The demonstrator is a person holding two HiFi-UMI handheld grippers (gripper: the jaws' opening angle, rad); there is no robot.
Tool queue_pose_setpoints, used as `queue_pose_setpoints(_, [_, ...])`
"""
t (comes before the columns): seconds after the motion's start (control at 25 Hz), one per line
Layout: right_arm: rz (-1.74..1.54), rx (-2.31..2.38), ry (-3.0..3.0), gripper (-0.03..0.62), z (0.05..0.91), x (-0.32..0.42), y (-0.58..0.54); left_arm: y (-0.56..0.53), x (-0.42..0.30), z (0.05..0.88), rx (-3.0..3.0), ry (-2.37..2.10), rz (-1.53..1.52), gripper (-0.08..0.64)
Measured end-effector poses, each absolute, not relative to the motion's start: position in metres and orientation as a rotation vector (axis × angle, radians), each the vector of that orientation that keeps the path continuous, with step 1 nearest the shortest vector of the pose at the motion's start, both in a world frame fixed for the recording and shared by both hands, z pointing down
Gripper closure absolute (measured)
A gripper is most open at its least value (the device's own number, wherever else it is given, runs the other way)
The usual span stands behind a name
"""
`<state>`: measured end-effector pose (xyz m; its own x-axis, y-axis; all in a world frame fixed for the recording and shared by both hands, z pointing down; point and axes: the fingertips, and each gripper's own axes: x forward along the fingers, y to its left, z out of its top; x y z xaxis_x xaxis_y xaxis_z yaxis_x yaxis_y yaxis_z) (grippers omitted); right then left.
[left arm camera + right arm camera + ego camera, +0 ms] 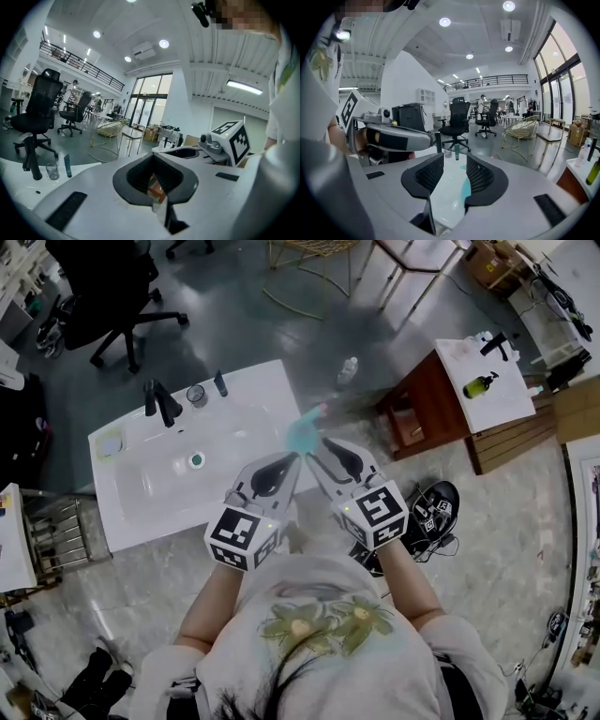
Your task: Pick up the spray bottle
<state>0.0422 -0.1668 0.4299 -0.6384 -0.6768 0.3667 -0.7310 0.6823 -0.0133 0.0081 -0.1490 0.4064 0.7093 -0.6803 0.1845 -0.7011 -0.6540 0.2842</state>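
The spray bottle is teal with a pinkish tip and lies at the right end of the white sink counter. My right gripper hovers just in front of it, open. In the right gripper view a teal part of the bottle shows low between the right gripper's parted jaws, and the pads do not touch it. My left gripper is beside the right one, slightly nearer to me, and looks shut and empty. In its own view the left gripper shows only a thin slit between the pads.
The counter holds a sunken basin, a black faucet, a glass and a small dark tube. A clear bottle stands on the floor beyond. To the right is a brown cabinet bearing a green bottle. An office chair stands at the far left.
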Motion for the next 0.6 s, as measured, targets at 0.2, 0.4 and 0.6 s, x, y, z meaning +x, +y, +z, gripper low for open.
queue_pose_setpoints(0.2, [0.233, 0.994, -2.545, 0.462, 0.442, 0.039, -0.175, -0.159, 0.007, 0.408, 2.58, -1.079, 0.094, 0.552])
queue_pose_setpoints(0.4, [0.167, 0.882, -2.503, 0.456, 0.452, 0.036, -0.181, -0.167, 0.007, 0.41, 2.579, -1.076, 0.098, 0.552])
queue_pose_setpoints(0.6, [0.084, 0.785, -2.439, 0.454, 0.459, 0.033, -0.187, -0.173, 0.006, 0.411, 2.575, -1.076, 0.098, 0.552])
